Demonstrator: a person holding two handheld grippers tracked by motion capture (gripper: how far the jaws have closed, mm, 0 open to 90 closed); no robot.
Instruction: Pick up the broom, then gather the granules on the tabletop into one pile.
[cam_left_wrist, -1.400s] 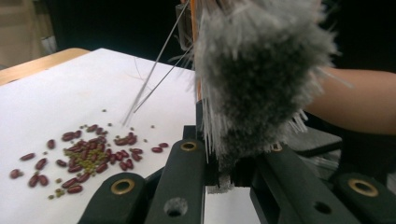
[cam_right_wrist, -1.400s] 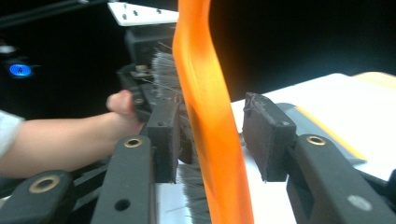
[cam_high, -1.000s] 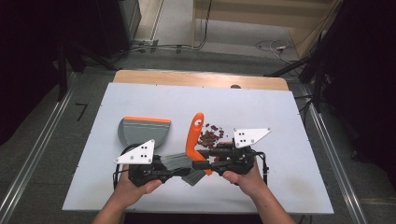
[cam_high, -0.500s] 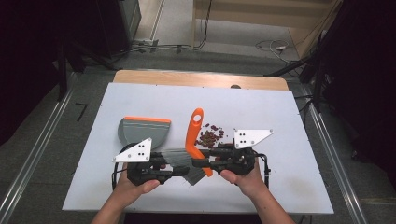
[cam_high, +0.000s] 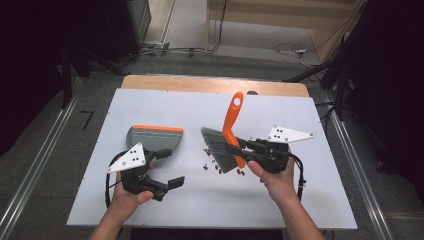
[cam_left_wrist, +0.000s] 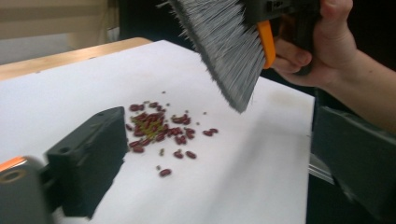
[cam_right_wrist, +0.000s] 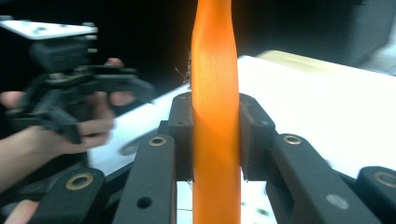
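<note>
Lying across the middle of the high view: white table (cam_high: 150, 105), wooden edge running along its far side.

Sitting left of centre in the high view: grey dustpan (cam_high: 152, 140) with orange lip, flat on the table, handle pointing toward the lower left, touching neither gripper.

Standing right of centre in the high view: brush (cam_high: 225, 145) with orange handle (cam_high: 232, 117) rising toward the top of the frame, grey bristles (cam_high: 217, 147) fanning to the left; in the left gripper view, bristles (cam_left_wrist: 224, 51) hanging at the upper middle, tips lifted off the table above the beans.

Working at the right of the high view: right gripper (cam_high: 240, 149), jaws clamped tight on the orange handle; in the right gripper view, handle (cam_right_wrist: 215, 116) running up the middle of the frame, pinched between both black pads.

Resting at the lower left of the high view: left gripper (cam_high: 167, 167), jaws spread wide after just opening, nothing between them; pointing toward the frame's centre, close below the dustpan's handle.

Gripping each tool from the bottom edge: left hand (cam_high: 127, 195) and right hand (cam_high: 272, 177).

Lying scattered at the centre of the high view: red beans (cam_high: 215, 165), just beneath the bristles; in the left gripper view, beans (cam_left_wrist: 159, 128) clustering at mid-frame, a few strays trailing toward the lower right.
</note>
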